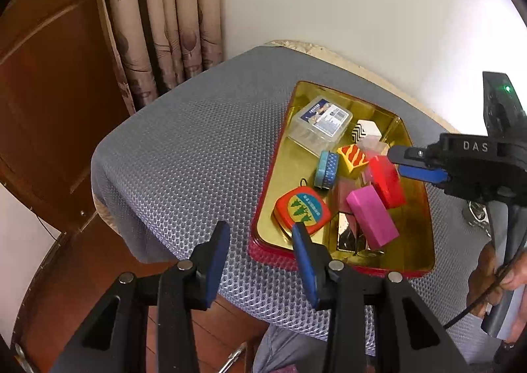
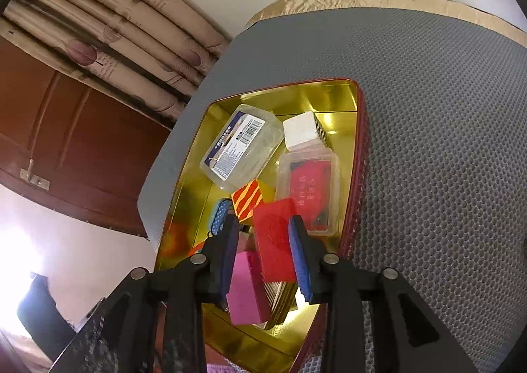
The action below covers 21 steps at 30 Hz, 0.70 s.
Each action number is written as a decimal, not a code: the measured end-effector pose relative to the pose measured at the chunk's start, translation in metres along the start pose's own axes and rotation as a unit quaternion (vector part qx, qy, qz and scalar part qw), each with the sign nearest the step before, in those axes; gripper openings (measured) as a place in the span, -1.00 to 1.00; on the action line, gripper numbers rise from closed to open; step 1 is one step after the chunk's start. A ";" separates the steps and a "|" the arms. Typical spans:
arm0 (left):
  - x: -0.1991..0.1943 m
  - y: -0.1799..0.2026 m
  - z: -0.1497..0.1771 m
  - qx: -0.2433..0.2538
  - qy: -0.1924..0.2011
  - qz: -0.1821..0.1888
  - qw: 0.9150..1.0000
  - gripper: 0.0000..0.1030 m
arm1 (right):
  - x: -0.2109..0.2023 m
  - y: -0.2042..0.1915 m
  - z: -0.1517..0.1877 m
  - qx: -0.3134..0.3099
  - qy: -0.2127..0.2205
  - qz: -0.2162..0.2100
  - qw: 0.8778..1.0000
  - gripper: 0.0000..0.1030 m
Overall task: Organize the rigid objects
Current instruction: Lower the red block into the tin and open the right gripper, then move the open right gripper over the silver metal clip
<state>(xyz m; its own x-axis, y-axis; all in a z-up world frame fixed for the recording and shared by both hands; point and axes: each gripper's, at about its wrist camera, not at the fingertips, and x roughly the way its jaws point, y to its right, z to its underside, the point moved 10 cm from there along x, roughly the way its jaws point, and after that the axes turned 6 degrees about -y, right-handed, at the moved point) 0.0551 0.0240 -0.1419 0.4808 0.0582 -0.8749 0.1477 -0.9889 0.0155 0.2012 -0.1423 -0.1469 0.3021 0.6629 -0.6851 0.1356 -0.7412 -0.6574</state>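
Tin [image 1: 263,251]: gold-lined, at three o'clock on grey mat [image 1: 184,149].
Right gripper [image 2: 263,254]: straddling red block [image 2: 275,241]; grip unclear.
Left gripper [image 1: 260,241]: released, empty.
Advice: free block fully before withdrawing.

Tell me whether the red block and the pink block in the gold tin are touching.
Touching. In the left wrist view the red block leans against the upper end of the pink block, no gap between them; the right wrist view shows them overlapping too.
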 end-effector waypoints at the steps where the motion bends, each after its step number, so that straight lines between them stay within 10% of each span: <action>1: 0.000 0.000 0.000 0.002 -0.002 0.000 1.000 -0.23 | 0.002 -0.001 -0.003 -0.003 0.007 0.007 1.000 -0.35; 6: 0.001 0.000 0.003 0.003 -0.008 -0.009 1.000 -0.21 | -0.048 0.005 0.008 -0.031 0.098 0.021 0.994 0.01; 11: -0.003 0.009 0.007 0.015 -0.008 0.001 1.000 -0.20 | -0.124 0.093 0.052 -0.022 0.190 0.160 0.968 0.33; 16: -0.016 0.052 0.017 0.085 0.006 0.039 0.996 -0.20 | -0.194 0.230 0.119 0.025 0.184 0.359 0.915 0.33; 19: -0.021 0.089 0.032 0.143 -0.001 0.058 0.988 -0.17 | -0.221 0.278 0.151 0.040 0.172 0.401 0.899 0.36; 21: -0.020 0.115 0.044 0.169 -0.015 0.068 0.983 -0.16 | -0.229 0.294 0.166 0.053 0.171 0.377 0.909 0.36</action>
<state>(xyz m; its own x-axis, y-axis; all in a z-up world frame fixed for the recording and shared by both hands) 0.0240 -0.0965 -0.1437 0.4499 -0.0759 -0.8899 -0.2142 -0.9765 -0.0250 0.0154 -0.4944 -0.2349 0.5501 -0.1142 -0.8273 -0.3181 -0.9446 -0.0811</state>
